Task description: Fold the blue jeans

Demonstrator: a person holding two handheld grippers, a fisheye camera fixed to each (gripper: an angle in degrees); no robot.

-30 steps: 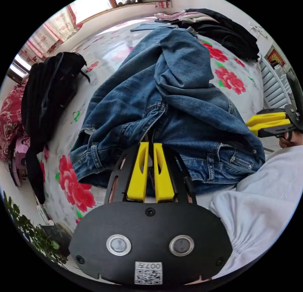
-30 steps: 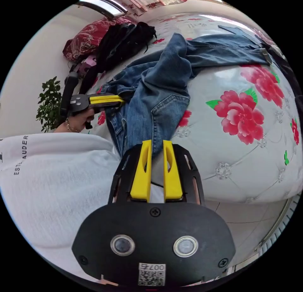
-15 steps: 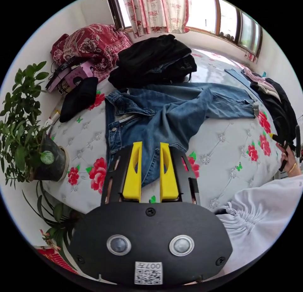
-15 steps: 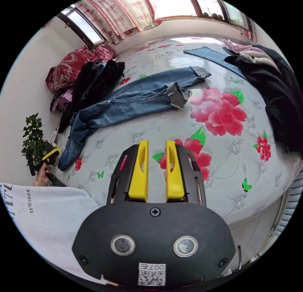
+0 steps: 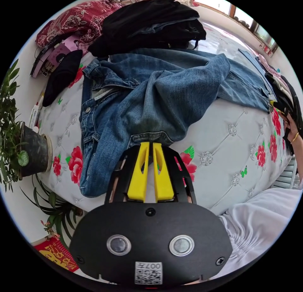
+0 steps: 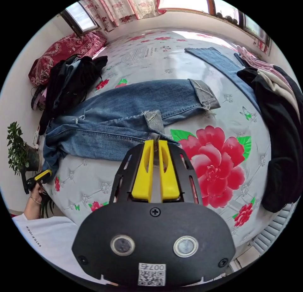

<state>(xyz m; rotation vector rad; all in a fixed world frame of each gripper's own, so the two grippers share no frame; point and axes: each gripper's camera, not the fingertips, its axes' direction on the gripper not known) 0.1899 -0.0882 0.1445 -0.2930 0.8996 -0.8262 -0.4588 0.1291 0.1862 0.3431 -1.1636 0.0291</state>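
The left gripper [image 5: 150,144] was clamped on the jeans [image 5: 157,93] seat; the right gripper [image 6: 155,141] pinched a leg hem on the bed [image 6: 221,184].

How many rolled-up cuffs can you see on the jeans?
2. The near cuff lies just ahead of the right hand-held gripper; the far cuff rests beyond it on the mattress.

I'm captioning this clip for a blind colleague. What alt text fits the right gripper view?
The right hand-held gripper, jaws nearly together, pinches the frayed hem of one leg of the blue jeans, which lie stretched across a white bed cover printed with red flowers. Dark clothes are piled at one edge.
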